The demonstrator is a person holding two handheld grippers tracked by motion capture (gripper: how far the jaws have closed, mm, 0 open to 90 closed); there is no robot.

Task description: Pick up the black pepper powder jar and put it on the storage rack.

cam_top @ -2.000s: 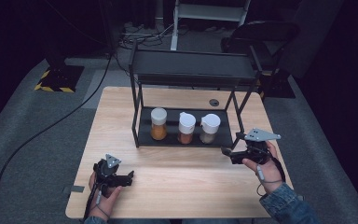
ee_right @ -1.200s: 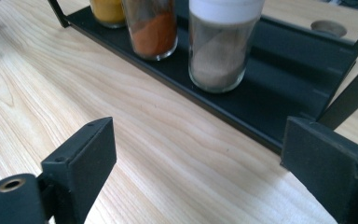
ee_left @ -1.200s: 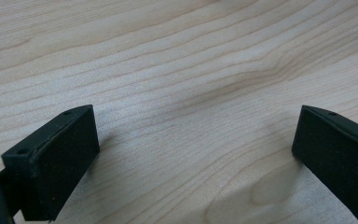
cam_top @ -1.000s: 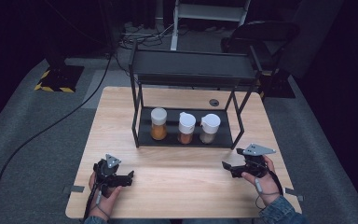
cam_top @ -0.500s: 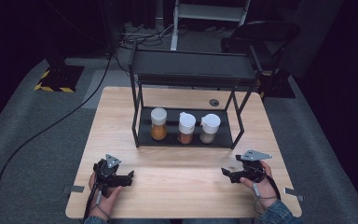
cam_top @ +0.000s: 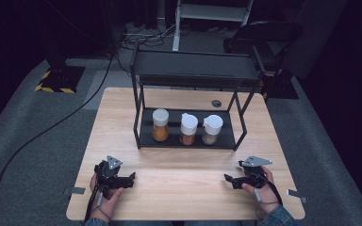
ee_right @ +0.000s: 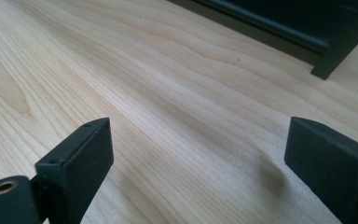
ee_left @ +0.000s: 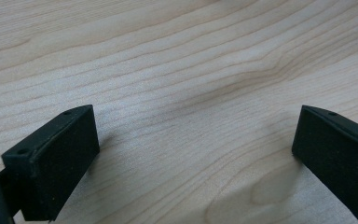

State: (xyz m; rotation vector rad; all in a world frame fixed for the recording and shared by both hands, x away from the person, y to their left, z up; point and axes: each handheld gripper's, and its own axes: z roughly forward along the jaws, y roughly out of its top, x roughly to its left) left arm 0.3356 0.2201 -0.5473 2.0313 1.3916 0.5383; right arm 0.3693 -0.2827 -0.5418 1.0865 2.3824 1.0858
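Both resting low on the wooden table (cam_top: 179, 188), left gripper (cam_top: 131, 178) lower left, right gripper (cam_top: 228, 180) lower right, jaws wide apart, nothing held, right's just been opening.

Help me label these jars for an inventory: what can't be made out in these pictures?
- Contents of the three jars: too small in the high view; just orange, brownish and pale fill.
- Any labels on them: too small to tell.
- Top shelf of the rack: dark and blurred in the high view.
- Rack in the right gripper view: cut off by the top edge, jars out of frame.
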